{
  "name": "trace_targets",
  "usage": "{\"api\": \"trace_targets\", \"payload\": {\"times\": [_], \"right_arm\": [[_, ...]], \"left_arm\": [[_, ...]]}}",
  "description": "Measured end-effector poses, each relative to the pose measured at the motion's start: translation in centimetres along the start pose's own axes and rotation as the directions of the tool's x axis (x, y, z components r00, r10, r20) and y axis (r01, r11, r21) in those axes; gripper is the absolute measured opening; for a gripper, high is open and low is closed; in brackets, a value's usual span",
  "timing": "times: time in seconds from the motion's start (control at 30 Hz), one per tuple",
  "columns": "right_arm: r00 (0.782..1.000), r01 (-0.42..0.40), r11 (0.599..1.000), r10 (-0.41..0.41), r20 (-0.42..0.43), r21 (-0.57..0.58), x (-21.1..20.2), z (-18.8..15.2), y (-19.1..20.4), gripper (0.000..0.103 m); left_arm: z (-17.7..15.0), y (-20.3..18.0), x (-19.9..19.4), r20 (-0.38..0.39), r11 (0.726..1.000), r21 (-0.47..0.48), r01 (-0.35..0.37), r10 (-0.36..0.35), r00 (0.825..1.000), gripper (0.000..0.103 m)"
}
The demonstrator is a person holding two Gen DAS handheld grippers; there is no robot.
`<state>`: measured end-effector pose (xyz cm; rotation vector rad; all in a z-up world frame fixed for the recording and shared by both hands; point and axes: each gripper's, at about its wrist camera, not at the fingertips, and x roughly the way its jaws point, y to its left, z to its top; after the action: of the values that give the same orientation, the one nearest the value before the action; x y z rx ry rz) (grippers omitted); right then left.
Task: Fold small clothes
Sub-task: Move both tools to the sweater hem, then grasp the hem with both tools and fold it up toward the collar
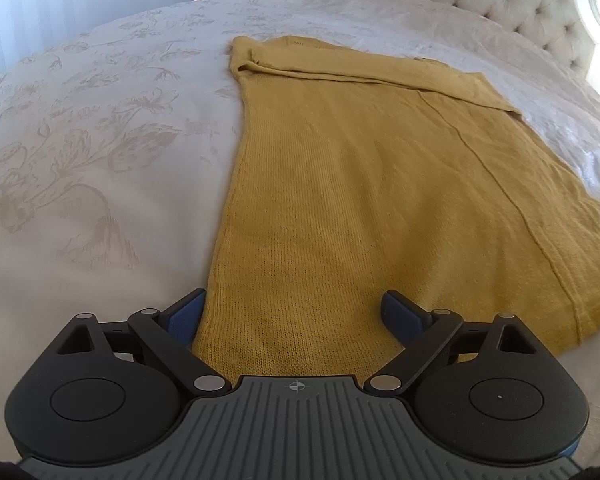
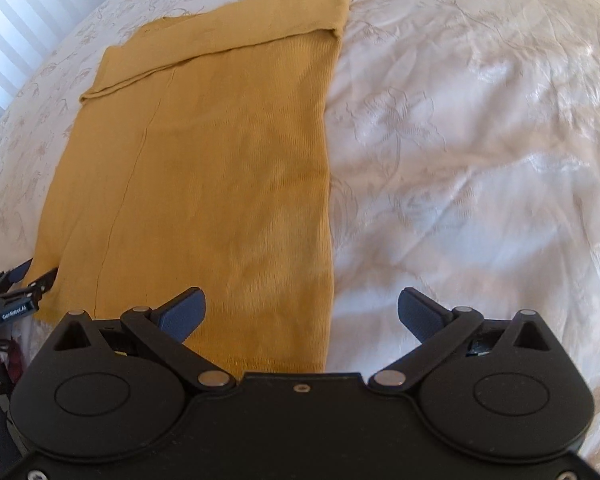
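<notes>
The mustard-yellow knitted top is lying flat on the cream floral bedspread; the left gripper and right gripper, jaws spread and empty, are straddling its near hem corners, seemingly for the lengthwise fold.

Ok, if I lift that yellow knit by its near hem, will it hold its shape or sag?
Probably sag: the knit lies limp and flat on the bedspread, with a soft fold across its far end. It looks thin, so likely light. Its loose weave may stretch between the two open grippers, left and right, at the hem.
</notes>
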<state>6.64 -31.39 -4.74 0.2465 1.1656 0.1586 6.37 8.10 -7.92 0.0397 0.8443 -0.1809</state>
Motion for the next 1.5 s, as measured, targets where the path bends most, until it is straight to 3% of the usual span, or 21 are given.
{"api": "trace_targets", "payload": {"times": [0.17, 0.2, 0.27, 0.33, 0.4, 0.43, 0.63, 0.97, 1.03, 1.1, 1.23, 1.33, 1.5], "right_arm": [[0.998, -0.052, 0.998, 0.053, -0.03, 0.025, 0.9, -0.8, -0.7, 0.101], [0.997, -0.063, 0.998, 0.064, -0.036, 0.026, 1.1, -0.7, -0.7, 0.094], [0.995, -0.09, 0.996, 0.091, -0.039, 0.024, 1.6, -0.8, -0.5, 0.068], [0.993, -0.112, 0.993, 0.113, -0.031, 0.019, 1.8, -0.6, -0.2, 0.036], [0.992, -0.129, 0.992, 0.129, 0.0, -0.007, 1.6, -0.5, 0.4, 0.017], [0.991, -0.131, 0.991, 0.132, 0.024, -0.034, 1.3, -0.4, 0.9, 0.016], [0.971, -0.123, 0.982, 0.149, 0.186, -0.145, -1.0, 0.2, 3.0, 0.015], [0.904, -0.177, 0.982, 0.19, 0.384, -0.068, -4.4, 1.6, 0.8, 0.009], [0.914, -0.173, 0.983, 0.184, 0.362, -0.065, -4.4, 1.9, 0.5, 0.012], [0.93, -0.173, 0.984, 0.179, 0.322, -0.047, -3.6, 2.2, 0.0, 0.024], [0.968, -0.186, 0.982, 0.177, 0.178, 0.033, -1.1, 1.6, -1.4, 0.08], [0.981, -0.171, 0.984, 0.166, 0.103, 0.045, 0.3, 0.7, -2.1, 0.079], [0.977, -0.212, 0.974, 0.209, 0.044, 0.077, 1.7, -0.5, -2.4, 0.079]], "left_arm": [[0.3, 0.1, 0.1, -0.01, 1.0, 0.001, -0.001, 0.001, 1.0, 0.093], [0.3, 0.1, 0.2, -0.012, 1.0, 0.002, -0.003, 0.003, 1.0, 0.092], [0.2, 0.1, 0.1, -0.001, 1.0, 0.003, -0.001, 0.001, 1.0, 0.087], [0.1, 0.0, -0.5, 0.041, 1.0, -0.001, 0.01, -0.01, 0.999, 0.042], [0.0, 0.0, -0.9, 0.058, 0.999, -0.002, 0.052, -0.051, 0.997, 0.011], [0.0, -0.1, -1.1, 0.064, 0.998, -0.003, 0.062, -0.062, 0.996, 0.01], [1.2, -0.1, -3.0, 0.16, 0.994, -0.054, 0.099, -0.089, 0.983, 0.008], [5.2, 1.6, -5.3, 0.28, 0.973, -0.163, 0.164, -0.114, 0.953, 0.008], [5.8, 1.7, -5.0, 0.275, 0.972, -0.168, 0.166, -0.116, 0.954, 0.008], [5.8, 1.5, -4.6, 0.259, 0.976, -0.152, 0.155, -0.112, 0.96, 0.008], [4.9, 1.3, -3.8, 0.217, 0.979, -0.144, 0.146, -0.113, 0.97, 0.009], [3.6, 1.8, -3.1, 0.16, 0.98, -0.146, 0.137, -0.113, 0.981, 0.009], [1.5, 3.0, -2.0, 0.062, 0.979, -0.155, 0.129, -0.121, 0.991, 0.011]]}}
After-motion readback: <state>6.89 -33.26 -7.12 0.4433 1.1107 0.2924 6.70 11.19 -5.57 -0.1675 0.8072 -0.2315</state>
